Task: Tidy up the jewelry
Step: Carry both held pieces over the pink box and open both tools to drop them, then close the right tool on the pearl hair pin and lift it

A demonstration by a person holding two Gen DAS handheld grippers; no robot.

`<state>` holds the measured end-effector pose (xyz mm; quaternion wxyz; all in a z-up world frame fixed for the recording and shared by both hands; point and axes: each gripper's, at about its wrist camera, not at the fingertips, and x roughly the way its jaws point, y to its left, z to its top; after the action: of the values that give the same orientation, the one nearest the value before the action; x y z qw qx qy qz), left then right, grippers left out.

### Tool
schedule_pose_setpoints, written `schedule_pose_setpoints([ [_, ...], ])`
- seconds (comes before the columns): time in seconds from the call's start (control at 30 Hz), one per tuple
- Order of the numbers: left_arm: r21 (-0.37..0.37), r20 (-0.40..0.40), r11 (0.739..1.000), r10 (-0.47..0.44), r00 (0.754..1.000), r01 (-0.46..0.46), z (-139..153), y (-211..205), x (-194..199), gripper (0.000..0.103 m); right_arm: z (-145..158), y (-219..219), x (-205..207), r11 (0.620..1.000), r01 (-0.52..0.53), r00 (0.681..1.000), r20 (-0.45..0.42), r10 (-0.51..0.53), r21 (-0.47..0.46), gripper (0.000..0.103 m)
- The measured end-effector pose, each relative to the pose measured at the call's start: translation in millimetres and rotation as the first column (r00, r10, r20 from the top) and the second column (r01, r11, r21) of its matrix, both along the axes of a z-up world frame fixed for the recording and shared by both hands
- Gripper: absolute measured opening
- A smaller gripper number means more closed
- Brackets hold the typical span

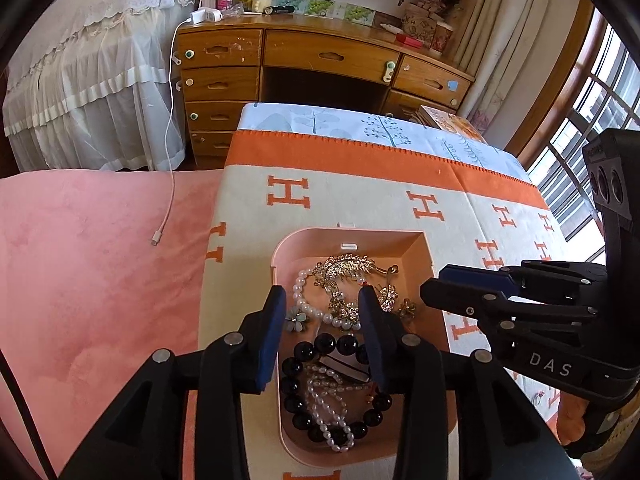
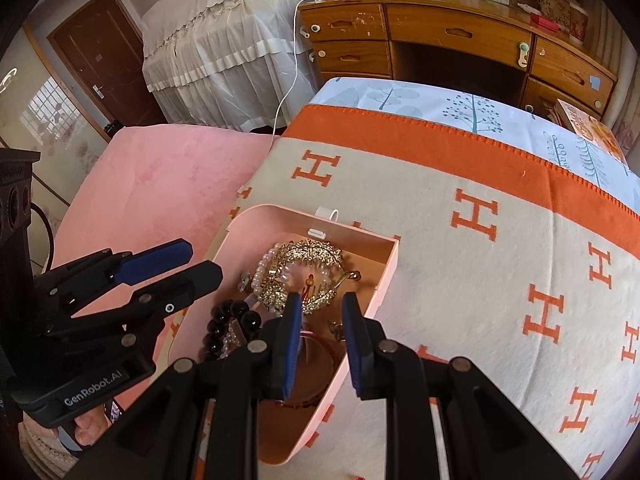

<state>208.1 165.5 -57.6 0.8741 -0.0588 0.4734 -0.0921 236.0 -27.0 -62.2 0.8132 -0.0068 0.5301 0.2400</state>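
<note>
Seen from the left wrist, the left gripper (image 1: pixel 322 312) hangs over a pink jewelry box (image 1: pixel 304 240) set on an orange-and-cream blanket (image 1: pixel 360 196) patterned with the letter H; its blue-padded jaws are released, spread apart with nothing between them. In the box below lie a gold leaf-shaped brooch (image 1: pixel 346 268), a string of white pearls (image 1: pixel 304 300), a black bead bracelet (image 1: pixel 296 376) and a finer pearl strand (image 1: pixel 328 412), though the gripper's fingers cover part of each and the tangle is hard to separate piece from piece. The right gripper (image 1: pixel 434 284) reaches in from the right edge of the frame beside the box, its tips close together; whether it pinches anything cannot be told here. A white charging cable (image 1: pixel 170 184) trails across the pink bedcover (image 1: pixel 100 260) from a wooden desk (image 1: pixel 320 52). From the right wrist, the right gripper (image 2: pixel 318 308) hovers above the box's right side (image 2: pixel 384 280), jaws released and empty, with the brooch (image 2: pixel 308 260) just ahead of the tips and a reddish bangle (image 2: pixel 316 344) half hidden under them. The left gripper (image 2: pixel 204 258) enters from the left, over the box's left rim, fingers apart. The near corner of the box is cut off behind the gripper body.
</note>
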Motion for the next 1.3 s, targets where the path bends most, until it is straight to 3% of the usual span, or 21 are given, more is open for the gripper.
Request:
schedule_pose_setpoints([
  [0.3, 0.023, 0.022, 0.999, -0.023, 0.999, 0.022, 17, -16, -27, 0.037, 20, -12, -21, 0.998, 0.002, 1.000, 0.011, -0.003, 0.058, 0.021],
  [0.47, 0.039, 0.045, 0.999, -0.035, 0.998, 0.033, 30, -28, -46, 0.045, 29, -26, -42, 0.998, 0.003, 1.000, 0.025, -0.004, 0.061, 0.021],
  [0.6, 0.054, 0.057, 0.997, -0.058, 0.997, 0.055, 39, -42, -61, 0.045, 35, -42, -60, 0.998, 0.010, 0.999, 0.041, -0.012, 0.059, 0.021],
  [0.83, 0.084, 0.083, 0.991, -0.112, 0.990, 0.105, 54, -77, -81, 0.046, 52, -81, -85, 0.997, 0.049, 0.995, 0.078, -0.054, 0.067, 0.021],
  [1.3, 0.127, 0.104, 0.967, -0.236, 0.966, 0.223, 68, -165, -104, 0.061, 58, -182, -116, 0.981, 0.168, 0.978, 0.108, -0.178, 0.092, 0.021],
])
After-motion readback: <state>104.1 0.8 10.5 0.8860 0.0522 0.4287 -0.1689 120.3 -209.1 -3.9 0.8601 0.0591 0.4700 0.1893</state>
